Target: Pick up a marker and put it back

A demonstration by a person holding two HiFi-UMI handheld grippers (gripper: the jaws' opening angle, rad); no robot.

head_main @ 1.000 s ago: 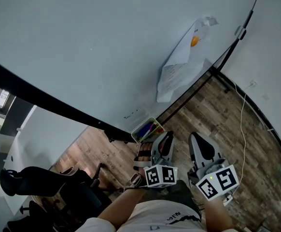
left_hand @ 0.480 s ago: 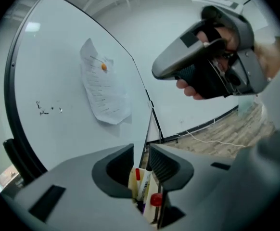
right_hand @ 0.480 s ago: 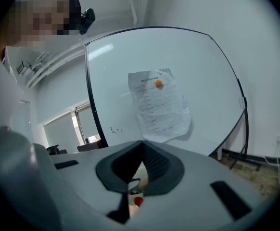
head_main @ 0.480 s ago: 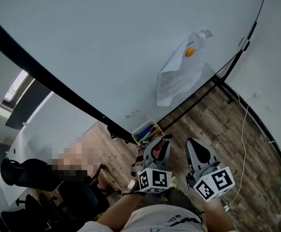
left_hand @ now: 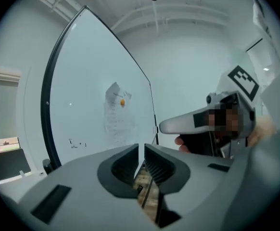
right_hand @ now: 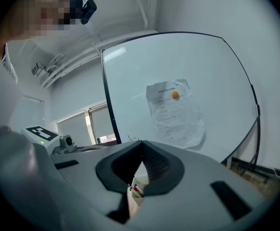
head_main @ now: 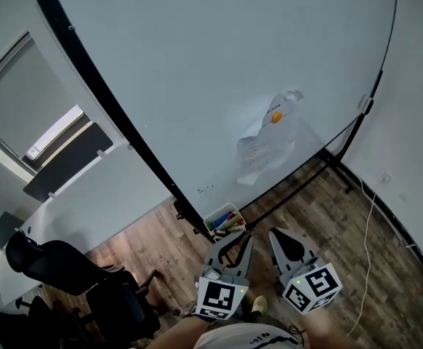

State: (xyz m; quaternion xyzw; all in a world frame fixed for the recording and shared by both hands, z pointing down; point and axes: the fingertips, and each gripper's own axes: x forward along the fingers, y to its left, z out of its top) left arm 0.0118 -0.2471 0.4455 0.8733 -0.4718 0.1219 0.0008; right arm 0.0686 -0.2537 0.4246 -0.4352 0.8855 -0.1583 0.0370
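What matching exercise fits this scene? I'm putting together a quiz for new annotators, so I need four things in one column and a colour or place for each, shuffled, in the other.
Things:
1. magnet
2. office chair
3. marker box
4. paper sheet

Colour or place:
A. black, at lower left in the head view
B. orange, on top of something white
C. white and crumpled, hanging on the whiteboard
D. by the whiteboard's lower edge

Pairs: 1-B, 2-A, 3-D, 4-C.
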